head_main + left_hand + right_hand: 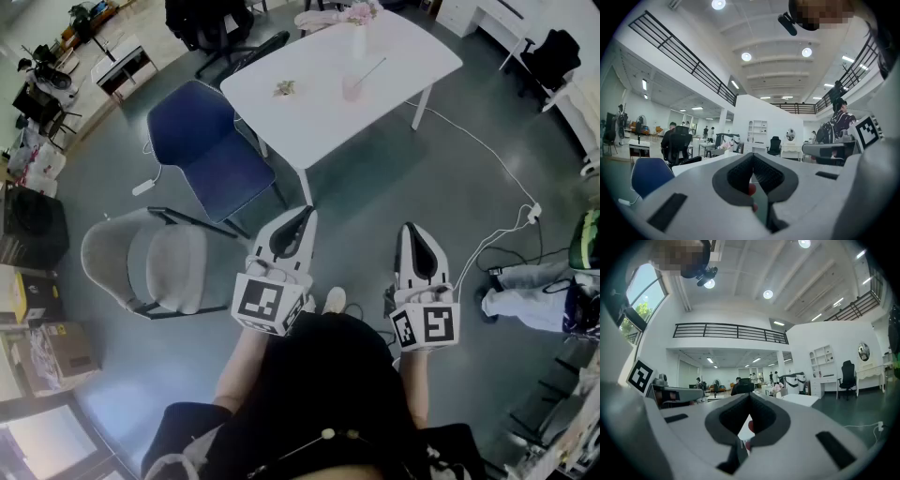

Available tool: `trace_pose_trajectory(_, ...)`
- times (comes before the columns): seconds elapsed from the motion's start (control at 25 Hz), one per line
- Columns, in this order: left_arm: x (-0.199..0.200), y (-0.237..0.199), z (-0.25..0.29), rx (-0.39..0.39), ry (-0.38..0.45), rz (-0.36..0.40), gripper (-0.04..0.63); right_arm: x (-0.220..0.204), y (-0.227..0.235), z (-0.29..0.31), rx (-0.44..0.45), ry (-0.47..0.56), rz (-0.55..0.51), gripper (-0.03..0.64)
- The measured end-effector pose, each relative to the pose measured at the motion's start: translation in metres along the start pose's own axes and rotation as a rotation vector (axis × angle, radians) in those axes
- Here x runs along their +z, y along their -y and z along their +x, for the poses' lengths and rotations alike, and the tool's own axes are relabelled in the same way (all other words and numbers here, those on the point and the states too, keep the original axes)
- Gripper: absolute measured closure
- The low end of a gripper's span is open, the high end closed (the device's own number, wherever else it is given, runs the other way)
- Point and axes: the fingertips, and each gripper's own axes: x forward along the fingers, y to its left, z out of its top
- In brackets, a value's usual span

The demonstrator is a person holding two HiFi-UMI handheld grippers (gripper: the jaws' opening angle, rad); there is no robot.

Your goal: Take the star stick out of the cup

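Near the body, left gripper (307,215) and right gripper (409,228) both sit pressed together, empty; star stick (369,69) leans in far cup (352,90).

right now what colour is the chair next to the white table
Blue. The chair beside the table shows best in the head view.

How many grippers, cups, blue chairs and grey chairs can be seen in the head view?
grippers: 2 (left gripper, right gripper)
cup: 1
blue chair: 1
grey chair: 1
total: 5
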Motion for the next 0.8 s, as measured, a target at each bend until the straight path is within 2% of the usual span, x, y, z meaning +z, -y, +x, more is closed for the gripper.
trace_pose_trajectory(0.4, -0.003, 0.006, 0.004, -0.003, -0.007, 0.002, 0.589, 0.0, 0.005, -0.002, 0.005, 0.0, -0.011, 0.615)
trace_pose_trajectory(0.64, -0.004, 0.009, 0.012, 0.007, -0.005, 0.001, 0.589, -0.003, 0.016, -0.001, 0.033, -0.005, 0.055, 0.615)
trace_pose_trajectory(0.8, -0.004, 0.012, 0.02, 0.021, -0.007, -0.018, 0.589, -0.006, 0.028, -0.003, 0.035, -0.024, 0.031, 0.615)
